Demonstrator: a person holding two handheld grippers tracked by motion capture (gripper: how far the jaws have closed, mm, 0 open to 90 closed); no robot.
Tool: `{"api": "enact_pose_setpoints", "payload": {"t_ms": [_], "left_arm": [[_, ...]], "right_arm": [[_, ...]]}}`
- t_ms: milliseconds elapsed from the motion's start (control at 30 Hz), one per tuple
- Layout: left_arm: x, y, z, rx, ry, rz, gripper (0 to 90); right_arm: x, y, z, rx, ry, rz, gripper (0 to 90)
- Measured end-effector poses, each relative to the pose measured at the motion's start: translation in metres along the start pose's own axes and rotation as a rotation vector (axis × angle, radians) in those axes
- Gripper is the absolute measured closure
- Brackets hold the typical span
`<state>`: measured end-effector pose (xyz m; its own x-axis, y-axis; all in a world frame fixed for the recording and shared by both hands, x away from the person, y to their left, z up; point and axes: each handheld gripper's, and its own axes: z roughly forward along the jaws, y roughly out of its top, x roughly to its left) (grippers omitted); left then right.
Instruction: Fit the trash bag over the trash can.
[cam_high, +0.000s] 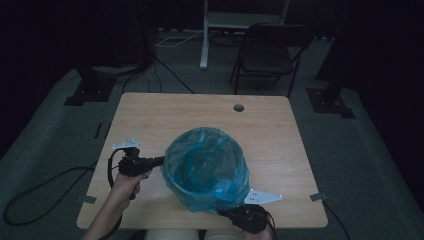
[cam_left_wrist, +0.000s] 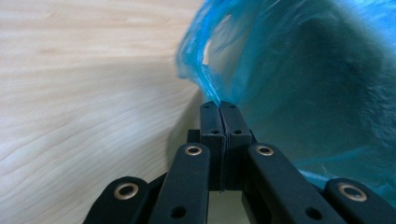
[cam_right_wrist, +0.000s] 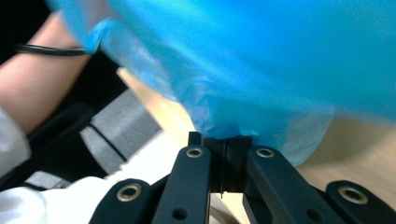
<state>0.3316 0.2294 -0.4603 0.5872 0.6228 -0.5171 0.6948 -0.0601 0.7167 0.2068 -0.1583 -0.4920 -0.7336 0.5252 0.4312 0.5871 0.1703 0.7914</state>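
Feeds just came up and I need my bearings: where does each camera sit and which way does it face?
High view: above the near table edge, looking forward and down; forearms, both grippers.
Left gripper view: on the left gripper, along shut jaws pinching the blue bag.
Right gripper view: on the right gripper, toward the person's forearm.
All share the bag.

A folding chair (cam_high: 270, 52) stands beyond the wooden table (cam_high: 150, 115), well apart.

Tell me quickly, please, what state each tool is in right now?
Left tool: shut on the blue bag, pinching its edge.
Right tool: shut on the bag's film at the near side.
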Motion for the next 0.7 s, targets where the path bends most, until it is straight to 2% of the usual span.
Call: {"api": "enact_pose_setpoints", "payload": {"t_ms": [67, 133, 267, 300, 333, 400, 433, 467, 533, 567, 600, 633, 700], "left_arm": [[0.005, -0.003, 0.003, 0.005, 0.000, -0.020, 90.0], [0.007, -0.004, 0.003, -0.003, -0.005, -0.026, 90.0], [0.005, -0.003, 0.001, -0.007, 0.010, -0.007, 90.0], [0.005, -0.003, -0.001, -0.014, 0.004, -0.011, 90.0], [0.005, -0.003, -0.001, -0.014, 0.004, -0.011, 90.0], [0.005, -0.003, -0.001, -0.015, 0.010, -0.010, 90.0], [0.005, -0.004, -0.003, -0.023, -0.009, -0.016, 90.0], [0.005, -0.004, -0.003, -0.019, -0.010, -0.012, 90.0], [0.004, -0.004, -0.002, -0.018, -0.018, -0.011, 90.0], [0.004, -0.004, -0.002, -0.018, -0.018, -0.011, 90.0], [0.004, -0.004, -0.002, -0.018, -0.018, -0.011, 90.0], [0.001, -0.004, -0.001, -0.013, -0.027, -0.004, 90.0], [0.000, -0.003, -0.001, -0.014, -0.025, -0.003, 90.0]], "right_arm": [[-0.013, -0.007, 0.000, 0.004, -0.014, 0.057, 88.9], [-0.023, -0.013, -0.005, 0.007, -0.034, 0.100, 73.9], [-0.033, -0.014, -0.028, -0.016, -0.088, 0.148, 58.7], [-0.035, -0.014, -0.034, -0.025, -0.097, 0.160, 56.4], [-0.036, -0.015, -0.046, -0.059, -0.107, 0.184, 54.8], [-0.036, -0.015, -0.046, -0.059, -0.107, 0.184, 54.8], [-0.036, -0.016, -0.073, -0.092, -0.124, 0.214, 51.3], [-0.034, -0.014, -0.082, -0.120, -0.124, 0.215, 51.2], [-0.025, -0.006, -0.096, -0.157, -0.119, 0.187, 46.9], [-0.025, -0.006, -0.096, -0.157, -0.119, 0.187, 46.9], [-0.020, 0.000, -0.102, -0.185, -0.106, 0.168, 46.9], [-0.012, 0.014, -0.108, -0.218, -0.077, 0.136, 40.4], [-0.005, 0.027, -0.108, -0.218, -0.066, 0.096, 38.0]]}}
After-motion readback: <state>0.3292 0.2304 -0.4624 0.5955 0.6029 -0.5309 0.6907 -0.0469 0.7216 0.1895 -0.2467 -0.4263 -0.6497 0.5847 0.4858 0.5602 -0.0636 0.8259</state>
